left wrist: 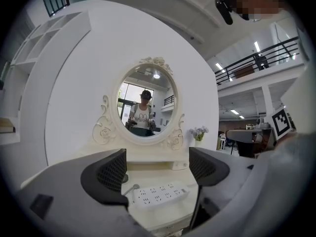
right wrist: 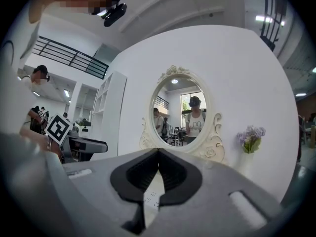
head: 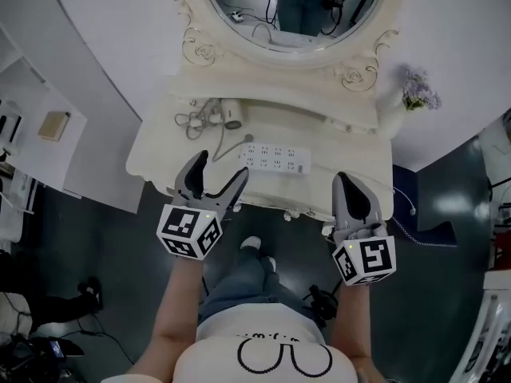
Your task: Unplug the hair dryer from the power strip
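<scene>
A white power strip point(head: 275, 159) lies on the cream dressing table point(head: 160, 154), also seen between the left jaws as the power strip point(left wrist: 157, 195). A grey cord point(head: 229, 151) runs from its left end toward the hair dryer point(head: 231, 114) and a coil of cable at the table's back left. My left gripper point(head: 221, 171) hangs open over the table's front edge, left of the strip, holding nothing. My right gripper point(head: 342, 181) is shut and empty at the front right corner; its gripper view shows the jaws pressed together point(right wrist: 157, 163).
An oval mirror point(head: 291, 6) in a carved frame stands at the back of the table. A white vase with purple flowers point(head: 417, 92) sits at the back right. White shelving point(head: 40, 126) stands to the left. Dark floor lies below.
</scene>
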`<act>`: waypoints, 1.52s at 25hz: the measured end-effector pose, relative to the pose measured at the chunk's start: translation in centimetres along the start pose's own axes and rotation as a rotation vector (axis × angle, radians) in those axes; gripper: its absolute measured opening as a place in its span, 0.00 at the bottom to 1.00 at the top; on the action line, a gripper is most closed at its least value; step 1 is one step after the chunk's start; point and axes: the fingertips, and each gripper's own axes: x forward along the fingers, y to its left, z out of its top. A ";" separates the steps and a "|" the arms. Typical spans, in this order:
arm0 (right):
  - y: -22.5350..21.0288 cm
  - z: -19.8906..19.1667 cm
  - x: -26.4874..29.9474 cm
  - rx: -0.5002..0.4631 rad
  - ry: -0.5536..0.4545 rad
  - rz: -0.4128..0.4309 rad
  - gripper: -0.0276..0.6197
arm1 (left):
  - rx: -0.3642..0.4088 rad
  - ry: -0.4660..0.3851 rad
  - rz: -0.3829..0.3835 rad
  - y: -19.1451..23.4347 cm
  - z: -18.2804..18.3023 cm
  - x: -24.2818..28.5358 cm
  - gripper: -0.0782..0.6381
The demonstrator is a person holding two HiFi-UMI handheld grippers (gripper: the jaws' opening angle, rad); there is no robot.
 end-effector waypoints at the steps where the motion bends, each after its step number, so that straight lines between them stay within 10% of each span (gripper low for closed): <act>1: 0.2 0.2 -0.2 0.000 -0.008 0.001 0.04 | 0.015 -0.014 0.010 -0.1 0.5 -0.5 0.65; 4: 0.6 1.1 -0.5 -0.006 -0.030 0.002 0.04 | 0.082 -0.075 0.069 0.3 2.3 -2.0 0.10; 38: 2.5 9.9 -0.2 -0.193 -0.116 -0.220 0.03 | 0.277 -0.266 -0.041 1.1 13.1 -1.8 0.10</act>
